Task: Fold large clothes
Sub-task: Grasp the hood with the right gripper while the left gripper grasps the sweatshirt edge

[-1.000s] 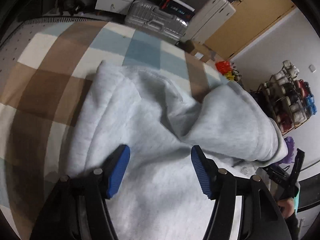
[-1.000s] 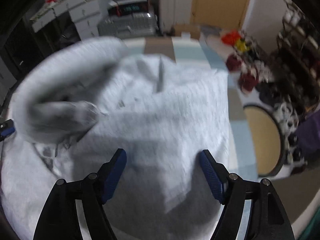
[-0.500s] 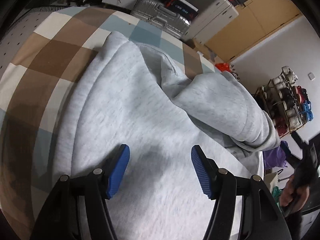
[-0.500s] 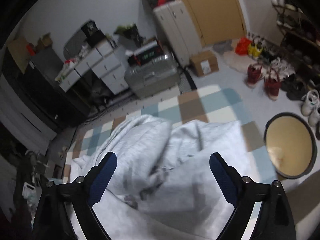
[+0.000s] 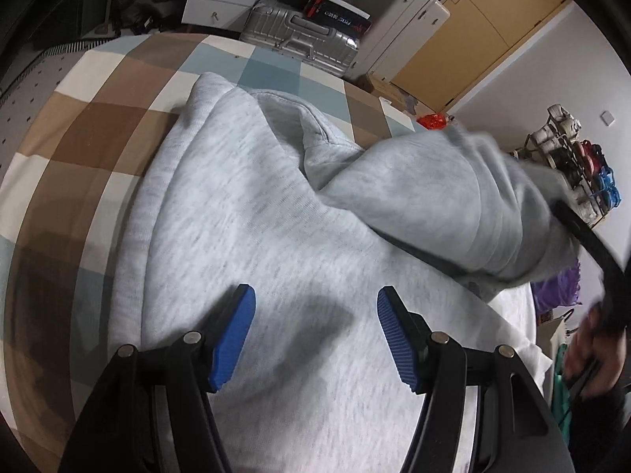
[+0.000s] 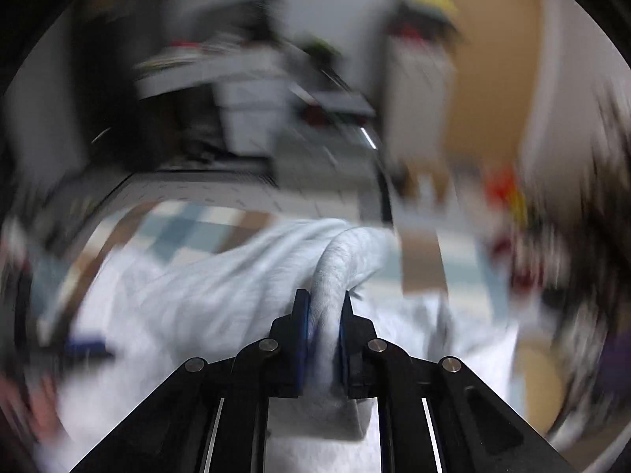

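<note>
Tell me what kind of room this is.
Most likely a lived-in home room: a checked brown, blue and cream rug on the floor, a silver ribbed hard-shell suitcase, and a rack of shoes.

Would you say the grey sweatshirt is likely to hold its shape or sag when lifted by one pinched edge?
Probably sag: the grey sweatshirt already lies in soft folds on the checked blanket. The roll of it between the closing jaws of the right gripper bends over limply. Its thick fleece looks grippy, so it is unlikely to slip.
</note>
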A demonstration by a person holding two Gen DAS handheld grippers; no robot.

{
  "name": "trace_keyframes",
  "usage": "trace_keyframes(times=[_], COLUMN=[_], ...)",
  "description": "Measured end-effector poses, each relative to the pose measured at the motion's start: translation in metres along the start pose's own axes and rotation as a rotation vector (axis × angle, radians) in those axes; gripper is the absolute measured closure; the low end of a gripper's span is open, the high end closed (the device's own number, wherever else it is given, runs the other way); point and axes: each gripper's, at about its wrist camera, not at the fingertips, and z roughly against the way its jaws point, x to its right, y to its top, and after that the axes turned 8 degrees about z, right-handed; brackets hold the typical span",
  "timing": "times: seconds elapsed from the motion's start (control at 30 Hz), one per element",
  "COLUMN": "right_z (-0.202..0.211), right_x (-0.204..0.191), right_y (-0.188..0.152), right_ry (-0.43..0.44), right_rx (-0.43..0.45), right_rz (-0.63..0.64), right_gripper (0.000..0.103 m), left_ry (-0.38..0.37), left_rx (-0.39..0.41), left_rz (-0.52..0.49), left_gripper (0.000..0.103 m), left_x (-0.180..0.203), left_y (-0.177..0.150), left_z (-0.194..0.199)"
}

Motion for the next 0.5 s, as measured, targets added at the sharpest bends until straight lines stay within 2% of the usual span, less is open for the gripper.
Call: trace_keyframes(times=[0.07,0.17,0.2,0.3,0.4,0.5], right_z=[0.029,0.049,0.053,0.061,0.064,0.066], right_x=[-0.034,-0.064,-0.070,-0.077,-0.081,-0.069], right_y=[-0.019,-0.056,-0.067,-0.093,-0.112,-0.122], right_ry=[0.044,0.098,0.107,0.146,0.159,0.176], right_rx=[0.069,0.059,0.053,0.030,0.017,0.003], right_rz=[0.141,0.243,0.260,0.248,0.231,0.153], right_gripper=[0.092,0.093,0.093,0.093,0.092,0.093], left_ry=[-0.014,-0.058,-0.097,-0.166,-0.134,-0.121], left_rx=[0.005,0.076,0.116,0.158,0.153,0.155], left_rz=[0.010,-0.030,-0.055,-0.147,-0.263,-0.382], left_gripper=[0.044,0.044,0.044,0.044,0.043,0.039], left_x=[0.002,0.012,0.019,0.048,0.086,0.127], left_y=[0.002,0.002,0.000,-0.004,-0.008,-0.014], left_z=[0.007,0.032,0.045,0.071,0.077,0.081])
